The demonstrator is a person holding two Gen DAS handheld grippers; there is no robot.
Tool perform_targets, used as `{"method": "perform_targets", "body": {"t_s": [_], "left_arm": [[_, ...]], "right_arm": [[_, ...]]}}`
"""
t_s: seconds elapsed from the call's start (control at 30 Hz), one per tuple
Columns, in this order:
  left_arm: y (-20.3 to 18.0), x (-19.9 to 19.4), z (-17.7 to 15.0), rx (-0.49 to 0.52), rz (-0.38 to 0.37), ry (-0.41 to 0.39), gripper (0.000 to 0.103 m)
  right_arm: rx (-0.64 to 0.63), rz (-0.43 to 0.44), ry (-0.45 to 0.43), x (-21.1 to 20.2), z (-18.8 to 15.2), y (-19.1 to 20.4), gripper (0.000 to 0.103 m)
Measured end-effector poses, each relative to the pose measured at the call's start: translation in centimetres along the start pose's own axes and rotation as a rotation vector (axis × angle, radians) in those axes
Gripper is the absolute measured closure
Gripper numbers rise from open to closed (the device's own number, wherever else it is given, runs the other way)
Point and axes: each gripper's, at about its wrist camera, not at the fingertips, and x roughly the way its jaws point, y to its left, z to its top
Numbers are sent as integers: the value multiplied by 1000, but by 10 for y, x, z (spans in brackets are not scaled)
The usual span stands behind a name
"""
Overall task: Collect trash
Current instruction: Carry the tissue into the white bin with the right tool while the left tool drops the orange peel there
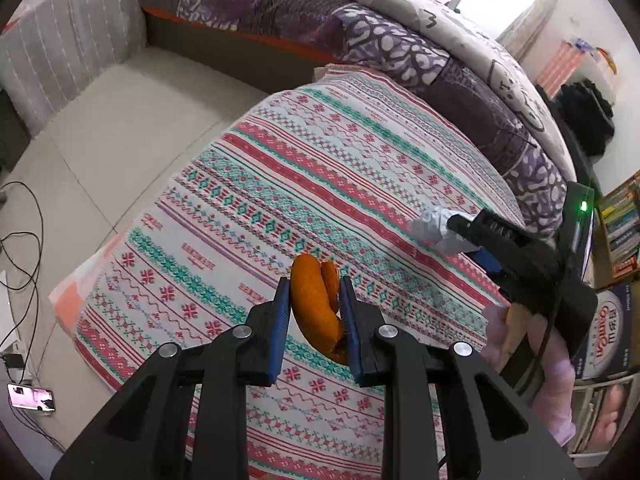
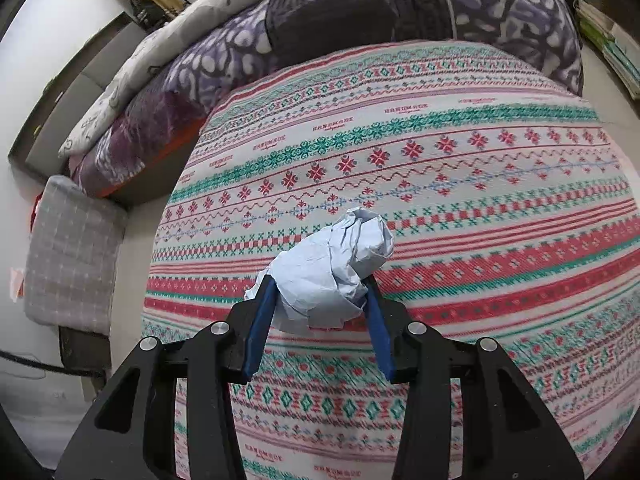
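In our left gripper [image 1: 314, 286] we have a curled piece of orange peel [image 1: 316, 308], the blue pads [image 1: 282, 320] pressed against either side of it, and we judge it is carried above the patterned tablecloth [image 1: 248, 184] rather than resting on it, though we cannot tell for sure whether it touches. Pinching it across its narrow width seems sensible, since a limp peel would slide out of a looser hold. To the right, our right gripper [image 2: 322, 290] is clamped on a crumpled ball of paper [image 2: 332, 268], squeezed between the pads low on the wad so most of it bulges forward past the tips. Both pieces of trash are thus in hand over the cloth. We see no bin or bag in either view, so where they go remains unsettled.
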Motion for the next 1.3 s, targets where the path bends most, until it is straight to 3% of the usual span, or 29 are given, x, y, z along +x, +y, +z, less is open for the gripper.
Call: {"method": "perform_targets", "body": {"t_s": [0.17, 0.33, 0.47, 0.63, 0.73, 0.77, 0.8, 0.87, 1.03, 1.3], "left_arm": [[-7, -2, -1, 29, 0, -13, 78], [-18, 4, -11, 69, 1, 7, 78], [-29, 11, -20, 107, 13, 20, 78], [-33, 22, -23, 121, 34, 38, 78], [-32, 27, -22, 118, 40, 46, 78], [-32, 27, -22, 117, 42, 46, 78], [-32, 28, -22, 117, 43, 47, 78], [-32, 27, -23, 120, 41, 47, 78], [-37, 22, -22, 125, 16, 11, 78], [-69, -1, -29, 181, 16, -142, 78]], "right_arm": [[-96, -57, 46, -22, -26, -17, 61], [-176, -93, 159, -34, -53, -46, 61], [-189, -102, 188, -38, -63, -60, 56], [-28, -49, 162, -28, -61, -78, 40], [40, 16, 149, -18, -66, -81, 41], [50, 34, 136, -17, -68, -81, 52], [53, 48, 122, -17, -68, -78, 53], [29, 39, 95, -22, -69, -72, 58], [-59, 19, -7, -54, -62, -63, 59], [-243, -85, -157, -115, -57, -57, 59]]}}
